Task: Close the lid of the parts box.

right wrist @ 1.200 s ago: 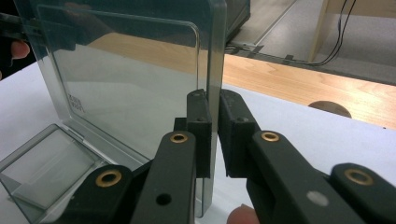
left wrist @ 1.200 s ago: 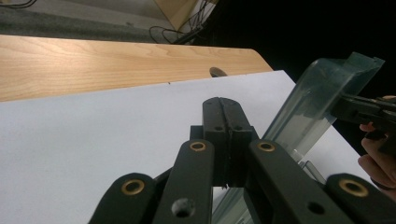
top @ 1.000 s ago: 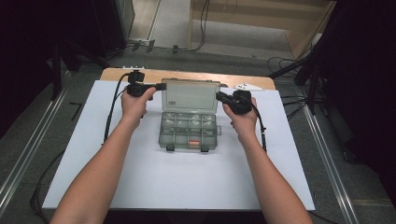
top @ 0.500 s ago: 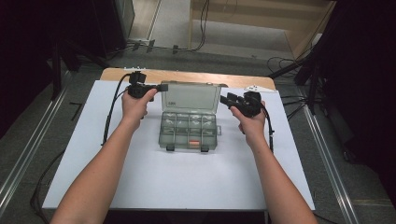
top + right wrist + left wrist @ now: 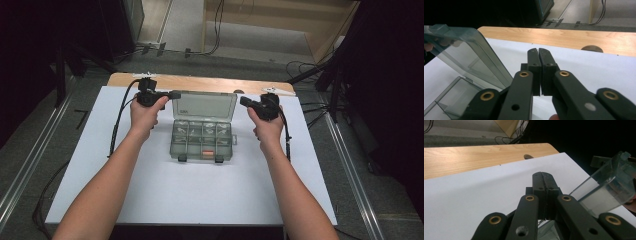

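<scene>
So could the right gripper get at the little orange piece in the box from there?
Probably yes: the box lid stands open and the orange piece lies uncovered, though the right gripper is shut beside the lid.

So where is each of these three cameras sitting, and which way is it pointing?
High view: above the person's side of the table, looking forward and down at the open box; both forearms, left claw and right claw show.
Left gripper view: rides the left claw, looking along its shut jaws across the white table toward the lid.
Right gripper view: rides the right claw, jaws shut, lid at its left.
Shared: both gripper views see the lid and the wooden edge beyond.
</scene>
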